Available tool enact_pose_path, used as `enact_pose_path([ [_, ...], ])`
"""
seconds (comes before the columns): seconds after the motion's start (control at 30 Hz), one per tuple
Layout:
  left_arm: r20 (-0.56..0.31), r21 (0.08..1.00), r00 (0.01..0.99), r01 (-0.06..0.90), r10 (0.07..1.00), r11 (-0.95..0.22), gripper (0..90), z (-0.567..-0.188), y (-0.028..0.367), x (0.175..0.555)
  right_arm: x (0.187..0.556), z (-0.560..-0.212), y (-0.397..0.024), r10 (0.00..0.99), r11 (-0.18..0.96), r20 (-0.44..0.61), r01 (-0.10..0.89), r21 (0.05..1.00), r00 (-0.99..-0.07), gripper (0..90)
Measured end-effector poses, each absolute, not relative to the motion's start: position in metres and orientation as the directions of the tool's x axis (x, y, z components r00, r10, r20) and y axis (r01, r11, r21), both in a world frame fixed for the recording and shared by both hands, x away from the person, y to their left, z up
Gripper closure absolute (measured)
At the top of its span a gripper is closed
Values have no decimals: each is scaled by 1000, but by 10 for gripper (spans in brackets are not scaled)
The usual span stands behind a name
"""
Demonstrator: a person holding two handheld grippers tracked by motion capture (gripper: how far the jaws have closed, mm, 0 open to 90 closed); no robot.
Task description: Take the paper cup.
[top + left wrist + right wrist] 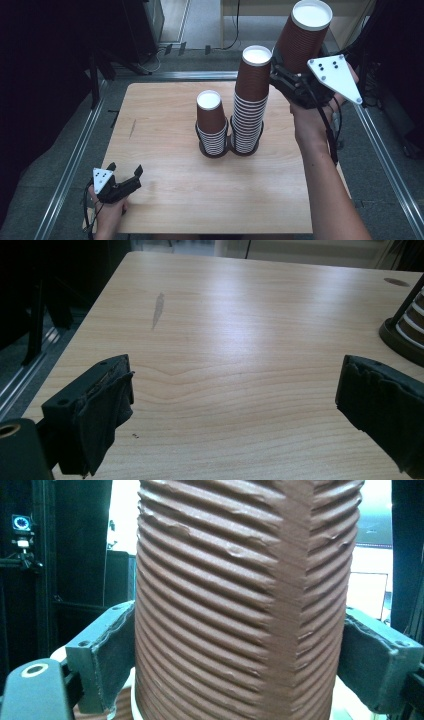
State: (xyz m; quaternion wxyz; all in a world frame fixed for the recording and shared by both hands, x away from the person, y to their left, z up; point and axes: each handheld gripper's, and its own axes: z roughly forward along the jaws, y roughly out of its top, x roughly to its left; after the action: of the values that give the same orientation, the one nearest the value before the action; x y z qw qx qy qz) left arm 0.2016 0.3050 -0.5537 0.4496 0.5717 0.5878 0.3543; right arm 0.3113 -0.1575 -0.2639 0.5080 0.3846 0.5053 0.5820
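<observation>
Right tongs [284, 75] clamp a lifted stack of brown paper cups [303, 37], up beside the tall stack [251, 97] on the table [165, 165]. Light, crushable, likely to slip apart, so I'd grip low across the ribbed sides. Left tongs [125, 179] rest wide open and empty near the table's front corner.

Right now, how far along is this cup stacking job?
Two cup stacks stand in black ring holders on the table: a short stack and a tall stack. The right gripper holds a lifted cup stack above the table. The left gripper rests open. Where the lifted stack goes is unclear.
</observation>
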Motion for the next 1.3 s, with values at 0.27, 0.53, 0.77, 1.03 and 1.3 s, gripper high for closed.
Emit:
enact_pose_path([
  [0.27,-123,931,58,353,991,95,24,-554,305,202,309,-274,-169,983,27,-60,-187,982,-175,119],
  [0.53,-120,931,58,353,991,92,24,-554,305,201,306,-292,-175,983,32,-60,-158,987,-171,119],
  [0.77,-119,932,58,352,991,91,24,-554,305,201,303,-318,-177,983,39,-59,-115,993,-173,118],
  [1.03,-110,934,64,348,992,81,24,-554,303,201,297,-342,-184,984,38,-52,-83,996,-169,118],
  [1.3,-109,936,64,343,992,81,24,-554,303,200,289,-369,-188,985,39,-46,-46,998,-168,118],
])
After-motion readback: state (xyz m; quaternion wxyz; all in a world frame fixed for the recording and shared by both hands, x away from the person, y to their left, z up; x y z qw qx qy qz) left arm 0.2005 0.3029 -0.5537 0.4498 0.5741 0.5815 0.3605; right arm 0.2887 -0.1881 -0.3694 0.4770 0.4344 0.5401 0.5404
